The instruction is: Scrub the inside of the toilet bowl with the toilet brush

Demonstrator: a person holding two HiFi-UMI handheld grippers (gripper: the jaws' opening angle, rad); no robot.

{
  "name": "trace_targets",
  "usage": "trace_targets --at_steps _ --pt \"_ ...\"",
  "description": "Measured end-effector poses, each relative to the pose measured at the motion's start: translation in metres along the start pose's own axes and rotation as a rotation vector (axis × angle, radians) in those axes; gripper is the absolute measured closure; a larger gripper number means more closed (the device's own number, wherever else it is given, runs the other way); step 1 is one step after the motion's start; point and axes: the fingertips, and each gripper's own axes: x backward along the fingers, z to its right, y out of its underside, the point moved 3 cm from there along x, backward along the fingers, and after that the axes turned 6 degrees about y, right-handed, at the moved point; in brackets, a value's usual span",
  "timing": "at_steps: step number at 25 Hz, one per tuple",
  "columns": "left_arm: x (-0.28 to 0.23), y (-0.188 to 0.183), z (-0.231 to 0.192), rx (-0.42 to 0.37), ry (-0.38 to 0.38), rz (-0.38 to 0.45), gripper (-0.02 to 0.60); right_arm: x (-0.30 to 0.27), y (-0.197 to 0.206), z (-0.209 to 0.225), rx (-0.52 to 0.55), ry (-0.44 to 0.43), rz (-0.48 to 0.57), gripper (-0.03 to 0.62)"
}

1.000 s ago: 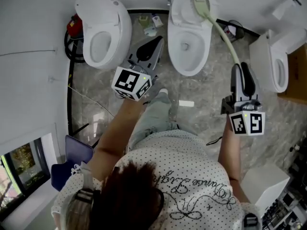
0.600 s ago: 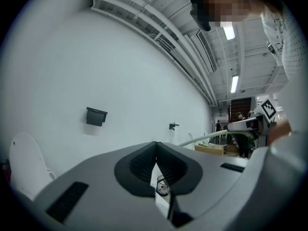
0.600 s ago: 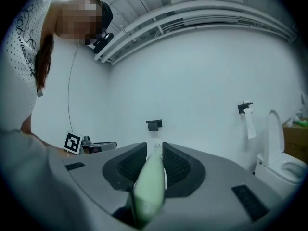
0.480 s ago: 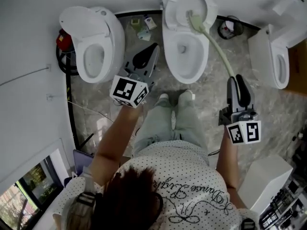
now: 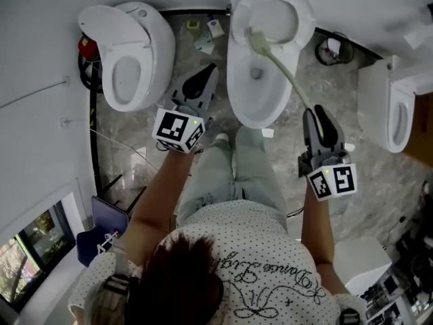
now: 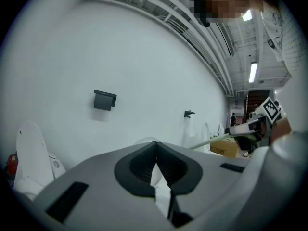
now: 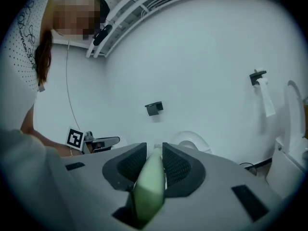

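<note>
Nearest to us is our white dotted shirt (image 5: 252, 249), and our pale trouser legs (image 5: 237, 171) stand on the grey marbled floor (image 5: 287, 154) just in front of the white ceramic toilet bowl (image 5: 237, 87) in the middle of the row. To the front right of that bowl our right gripper (image 5: 315, 114) is clenched on the pale green plastic toilet brush (image 5: 287, 73). The right gripper view shows its jaws (image 7: 155, 154) pressed to either side of the green handle (image 7: 150, 184). To the front left of the bowl our left gripper (image 5: 207, 76) has its jaws closed together with nothing between them, as its own view confirms (image 6: 156, 155). From the right gripper the brush handle slants up and left over the bowl's rim. Its head (image 5: 256, 40) sits inside the bowl, toward the back. Left of the bowl stands a second white toilet (image 5: 132, 53), with a coiled black hose (image 5: 88, 63) on its far side. Right of the bowl stands a third white toilet (image 5: 399, 110). Small packets (image 5: 204, 36) lie on the floor behind the bowl's left side, against the white wall (image 5: 40, 39).
</note>
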Motion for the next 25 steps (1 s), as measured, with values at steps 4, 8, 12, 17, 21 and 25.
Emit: trace_targets --at_steps 4,8,12,17,21,25 --pt "-0.025 0.008 -0.008 0.005 -0.048 -0.006 0.580 -0.027 0.002 0.027 0.040 -0.090 -0.030 0.479" --pt "-0.049 0.013 -0.029 -0.004 -0.082 -0.007 0.580 -0.056 0.011 0.052 0.070 -0.169 -0.075 0.479" --pt "-0.066 0.032 -0.047 0.006 -0.120 -0.013 0.580 -0.078 0.040 0.075 0.047 -0.146 -0.125 0.479" --pt "-0.092 0.068 -0.057 0.059 -0.045 -0.022 0.580 -0.102 0.080 0.096 -0.013 -0.087 -0.175 0.480" --pt "-0.107 0.103 -0.072 0.066 -0.083 -0.066 0.580 -0.115 0.109 0.107 -0.051 -0.042 -0.202 0.480" --pt "-0.113 0.133 -0.090 0.094 -0.121 -0.052 0.580 -0.121 0.142 0.113 -0.102 0.021 -0.218 0.480"
